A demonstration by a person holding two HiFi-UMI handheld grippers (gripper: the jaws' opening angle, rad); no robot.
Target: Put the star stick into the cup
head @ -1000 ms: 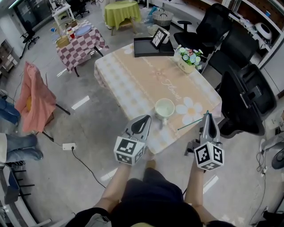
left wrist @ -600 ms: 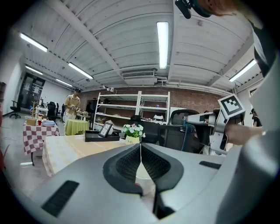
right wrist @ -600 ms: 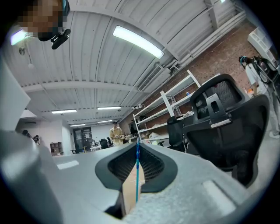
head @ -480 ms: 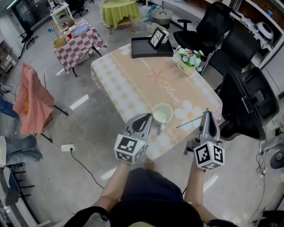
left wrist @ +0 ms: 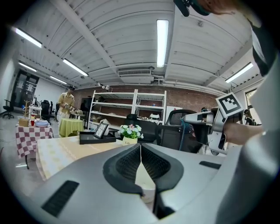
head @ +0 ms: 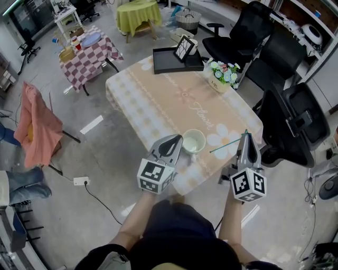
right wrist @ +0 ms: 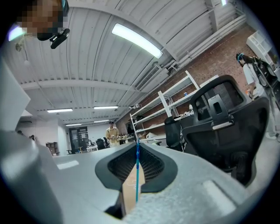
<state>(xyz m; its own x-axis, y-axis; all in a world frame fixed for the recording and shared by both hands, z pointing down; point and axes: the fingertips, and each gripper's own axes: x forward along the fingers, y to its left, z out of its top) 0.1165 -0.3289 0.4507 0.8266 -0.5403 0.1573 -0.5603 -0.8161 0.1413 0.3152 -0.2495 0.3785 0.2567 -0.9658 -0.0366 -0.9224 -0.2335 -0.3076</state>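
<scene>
By table (head: 158, 95) w/ cup (head: 193, 141), L gripper (head: 176, 139) is closed & empty, R gripper (head: 246, 137) pinches star stick (head: 226, 146).

Both grippers, the left gripper (head: 175, 139) and right gripper (head: 246, 136), edge forward; the cup (head: 193, 141) now sits closer beside the left's tips and nearer the star stick (head: 227, 146).

Black office chairs (head: 293, 124), a checkered table (head: 88, 51) and a green-draped table (head: 136, 10) stand on grey floor (head: 108, 158).
</scene>
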